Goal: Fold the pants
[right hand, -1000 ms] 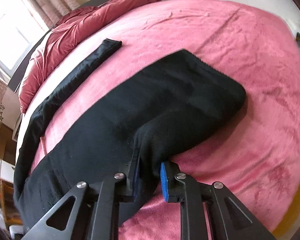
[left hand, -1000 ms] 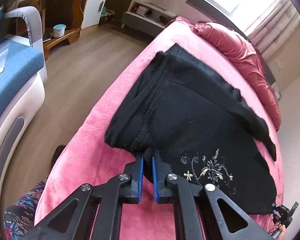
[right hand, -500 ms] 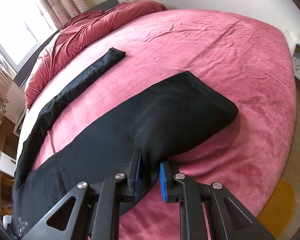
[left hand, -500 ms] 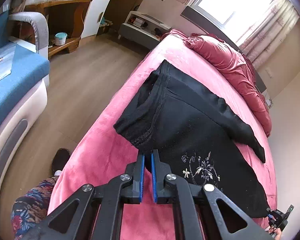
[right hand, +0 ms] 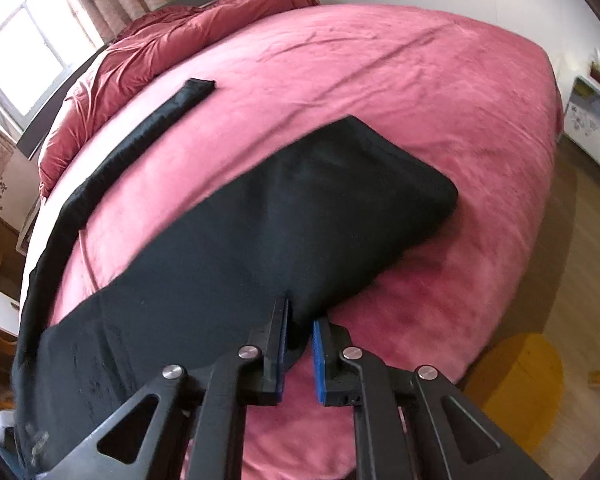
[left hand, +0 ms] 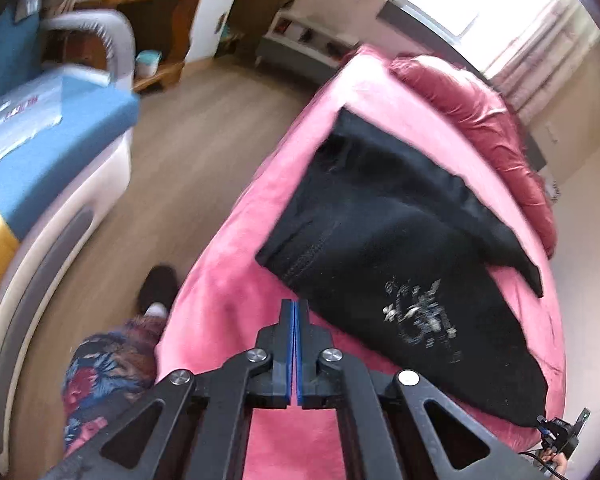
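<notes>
With the black pants spread across the pink bed, the left gripper is pressed together empty while the right gripper seemingly pinches cloth, so 1 fold needs regrasping.

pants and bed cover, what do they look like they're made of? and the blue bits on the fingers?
Pants: black knit, matte, probably cotton stretch; soft drape, stitched seam, pale embroidered motif.
Bed cover: pink plush, likely fleece or velvet; short nap with brushed streaks.
Blue pads on the fingers: look like rubber or soft plastic, seemingly ribbed; the frame is matte black, probably plastic.
</notes>
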`<state>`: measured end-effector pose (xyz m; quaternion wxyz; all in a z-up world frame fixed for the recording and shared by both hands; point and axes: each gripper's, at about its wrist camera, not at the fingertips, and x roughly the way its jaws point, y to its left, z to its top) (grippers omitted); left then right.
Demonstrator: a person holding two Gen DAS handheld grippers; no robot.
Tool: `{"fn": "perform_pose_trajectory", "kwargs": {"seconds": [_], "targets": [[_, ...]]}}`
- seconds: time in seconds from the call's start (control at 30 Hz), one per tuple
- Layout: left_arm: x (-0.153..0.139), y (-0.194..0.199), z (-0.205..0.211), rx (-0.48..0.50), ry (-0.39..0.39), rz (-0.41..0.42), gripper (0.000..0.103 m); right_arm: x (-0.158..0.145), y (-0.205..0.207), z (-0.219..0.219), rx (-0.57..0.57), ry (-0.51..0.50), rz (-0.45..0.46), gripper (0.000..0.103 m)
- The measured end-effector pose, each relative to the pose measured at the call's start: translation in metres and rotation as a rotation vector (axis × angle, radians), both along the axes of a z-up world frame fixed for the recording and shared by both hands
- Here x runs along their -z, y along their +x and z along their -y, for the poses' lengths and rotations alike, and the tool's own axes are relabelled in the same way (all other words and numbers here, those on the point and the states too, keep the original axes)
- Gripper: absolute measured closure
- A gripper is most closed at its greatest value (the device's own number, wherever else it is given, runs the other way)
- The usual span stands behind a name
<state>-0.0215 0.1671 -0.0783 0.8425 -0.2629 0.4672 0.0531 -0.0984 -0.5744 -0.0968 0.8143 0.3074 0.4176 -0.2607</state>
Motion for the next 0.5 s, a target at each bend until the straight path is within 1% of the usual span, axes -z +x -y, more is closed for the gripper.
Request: {"fn": "perform_pose_trajectory", "kwargs": {"seconds": [0.07, 0.1, 0.17, 0.23, 0.27, 0.3, 0.33, 0.37, 0.4, 0.43, 0.5], "targets": [[0.011, 0.001, -0.01, -0.037, -0.018, -0.048, 0.103, 0.005, 0.0, -0.001, -0.009, 0.004, -0.013, 0.092], [0.014, 0.003, -0.012, -0.038, -0.014, -0.061, 0.102, 0.008, 0.003, -0.003, -0.017, -0.003, -0.03, 0.092], [0.011, 0.003, -0.013, -0.054, 0.009, -0.055, 0.101, 0.007, 0.006, -0.007, -0.022, -0.02, -0.049, 0.09], [0.004, 0.004, -0.013, -0.042, 0.033, -0.036, 0.096, 0.003, 0.006, -0.008, -0.018, -0.037, -0.063, 0.081], [-0.001, 0.006, -0.013, -0.039, 0.049, -0.025, 0.094, -0.001, 0.005, -0.009, -0.009, -0.064, -0.087, 0.071], [-0.006, 0.01, -0.014, -0.026, 0.048, -0.018, 0.088, -0.006, 0.004, -0.009, -0.002, -0.097, -0.108, 0.06], [-0.01, 0.015, -0.014, -0.011, 0.052, -0.016, 0.083, -0.011, 0.002, -0.01, -0.001, -0.118, -0.112, 0.057], [-0.013, 0.018, -0.013, -0.005, 0.061, -0.014, 0.083, -0.019, -0.001, -0.011, 0.002, -0.151, -0.114, 0.051], [-0.018, 0.024, -0.013, 0.007, 0.075, -0.007, 0.081, -0.026, -0.003, -0.012, 0.004, -0.184, -0.122, 0.048], [-0.022, 0.032, -0.014, 0.02, 0.084, -0.002, 0.076, -0.032, -0.003, -0.015, 0.0, -0.214, -0.126, 0.048], [-0.028, 0.043, -0.016, 0.024, 0.094, 0.005, 0.076, -0.046, 0.0, -0.024, -0.026, -0.265, -0.122, 0.047]]}}
